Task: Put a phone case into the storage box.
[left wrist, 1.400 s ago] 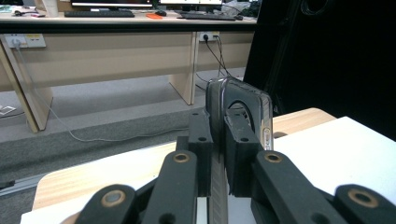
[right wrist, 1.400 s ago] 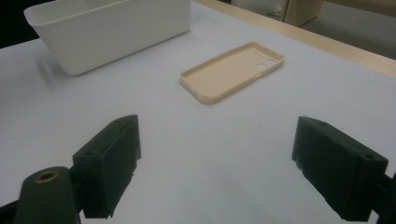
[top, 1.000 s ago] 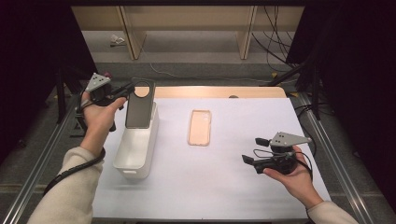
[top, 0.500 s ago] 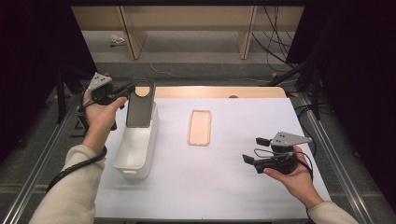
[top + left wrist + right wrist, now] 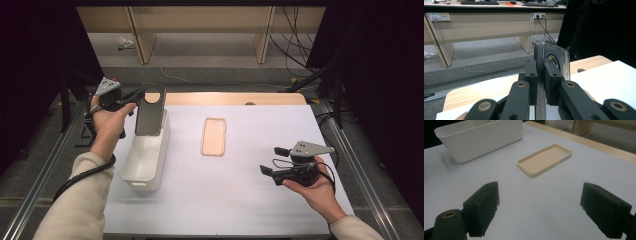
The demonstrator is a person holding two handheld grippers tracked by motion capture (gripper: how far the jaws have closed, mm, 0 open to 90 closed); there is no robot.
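Left tool [image 5: 141, 95] clamps dark case [image 5: 149, 116] upright over white bin [image 5: 145, 160], frame left. Right tool [image 5: 270, 162] wide, unloaded, lower right. Beige case [image 5: 214, 136] centre. No legible writing.

In the left gripper view, the black jaws cover the lower part of the dark translucent phone case [image 5: 554, 60]. In the right gripper view, the top edge cuts off the white rectangular plastic bin [image 5: 481, 137], hiding its inside. The small litter on the floor [image 5: 126, 44] is too small to identify.

No readable text, labels, brands or numbers anywhere.
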